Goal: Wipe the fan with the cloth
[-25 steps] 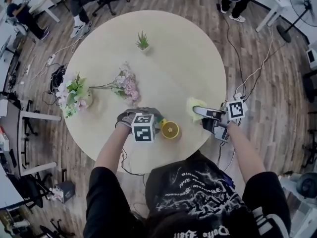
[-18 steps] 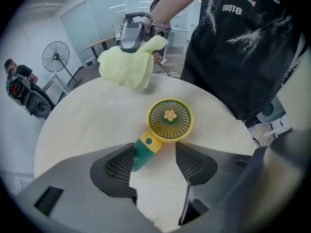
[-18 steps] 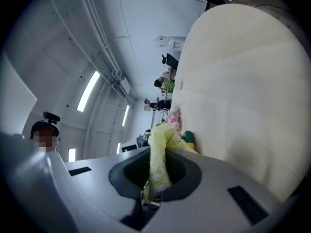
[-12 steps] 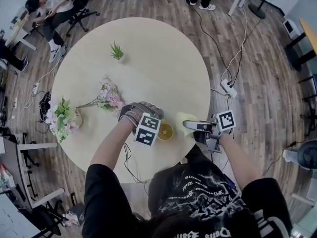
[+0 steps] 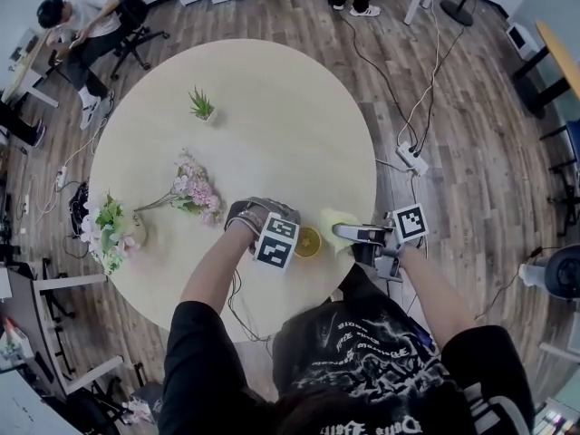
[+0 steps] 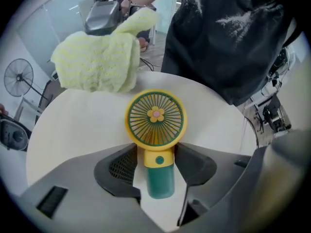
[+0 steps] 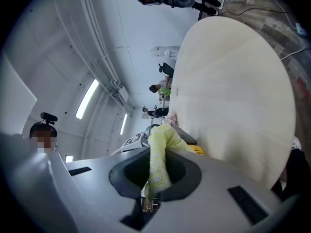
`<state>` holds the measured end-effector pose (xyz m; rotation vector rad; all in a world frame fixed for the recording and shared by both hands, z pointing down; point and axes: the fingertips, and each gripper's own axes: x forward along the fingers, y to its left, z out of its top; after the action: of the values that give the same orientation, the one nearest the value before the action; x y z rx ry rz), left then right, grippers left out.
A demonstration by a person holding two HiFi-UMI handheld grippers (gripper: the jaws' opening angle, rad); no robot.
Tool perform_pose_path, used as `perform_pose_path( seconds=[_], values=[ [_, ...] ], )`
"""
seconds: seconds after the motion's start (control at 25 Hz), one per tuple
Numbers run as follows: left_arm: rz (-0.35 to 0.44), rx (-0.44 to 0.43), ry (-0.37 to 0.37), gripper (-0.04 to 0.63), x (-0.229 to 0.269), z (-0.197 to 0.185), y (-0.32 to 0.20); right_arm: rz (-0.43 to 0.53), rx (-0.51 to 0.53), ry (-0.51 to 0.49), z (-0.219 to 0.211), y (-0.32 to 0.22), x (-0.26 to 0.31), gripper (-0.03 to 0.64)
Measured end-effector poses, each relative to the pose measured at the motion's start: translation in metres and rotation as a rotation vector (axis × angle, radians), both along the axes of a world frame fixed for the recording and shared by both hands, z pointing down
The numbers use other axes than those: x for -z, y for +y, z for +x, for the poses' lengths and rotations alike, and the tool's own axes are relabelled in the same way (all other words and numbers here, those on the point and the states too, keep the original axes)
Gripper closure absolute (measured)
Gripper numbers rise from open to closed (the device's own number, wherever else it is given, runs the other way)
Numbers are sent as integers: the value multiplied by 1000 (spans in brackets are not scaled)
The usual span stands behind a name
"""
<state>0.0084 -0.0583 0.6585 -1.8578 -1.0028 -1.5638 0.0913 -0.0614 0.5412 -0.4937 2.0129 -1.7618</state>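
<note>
Left gripper view: the left gripper (image 6: pixel 156 165) points steeply down at the surface (image 6: pixel 77 125). The fan (image 6: pixel 155 118) lies flat there, face up, with a yellow grille, a flower hub and a green handle (image 6: pixel 159 178).
- The handle and yellow neck sit between the jaws. The jaws stand wide and have just been closing in. The right pad looks to be at the neck, while a thin strip of surface shows beside the left pad. I read this as bracketing the handle, not yet a firm clamp.
- The cloth (image 6: pixel 95 59), yellow-green and knitted, hangs bunched from the right gripper (image 6: pixel 104 14) just beyond the fan's head, clear of the grille.

Right gripper view: the jaws are pinched on a fold of the cloth. The rest of it trails forward out of the jaws, and the gripper lies about level.

Head view: the fan is near the surface's close edge, between the two grippers, with the cloth just beside it on the right. Flowers (image 5: pixel 195 193) and a small potted plant (image 5: pixel 201 105) lie well apart from the work.

Step in hand (judgement): steadying the fan before the wipe. No wiping contact yet.

Next move (judgement): finish closing on the handle so that the fan cannot slide. Then bring the cloth down onto the grille and sweep across it. Press lightly, since the fan looks light and could pivot about the handle.
</note>
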Motion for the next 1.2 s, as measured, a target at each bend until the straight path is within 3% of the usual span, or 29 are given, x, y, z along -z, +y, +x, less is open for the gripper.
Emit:
perform_pose_path(
  seconds=[0.08, 0.32, 0.4, 0.52, 0.64, 0.76, 1.0, 1.08, 1.2],
  values=[
    [-64, 143, 3, 396, 2, 7, -1, 4, -16, -5, 3, -3, 1, 583],
    [-252, 540, 66, 399, 5, 22, -4, 33, -102, -10, 21, -10, 6, 583],
    [-339, 696, 104, 399, 9, 27, -4, 59, -157, 29, 30, -13, 9, 583],
    [-489, 915, 209, 399, 35, 38, -11, 106, -214, 166, 43, -21, 10, 583],
    [-689, 1123, 396, 399, 70, 55, -25, 161, -251, 297, 56, -25, 12, 583],
    [-870, 1282, 620, 399, 111, 64, -46, 197, -323, 339, 63, -32, 26, 583],
    [-1204, 1441, 1122, 399, 212, 50, -81, 208, -340, 505, 45, -26, 27, 583],
    [-1291, 1456, 1254, 399, 238, 38, -85, 216, -309, 479, 23, -22, 35, 583],
    [-1286, 1471, 1360, 399, 256, 32, -81, 243, -273, 338, -6, -19, 60, 581]
  ],
)
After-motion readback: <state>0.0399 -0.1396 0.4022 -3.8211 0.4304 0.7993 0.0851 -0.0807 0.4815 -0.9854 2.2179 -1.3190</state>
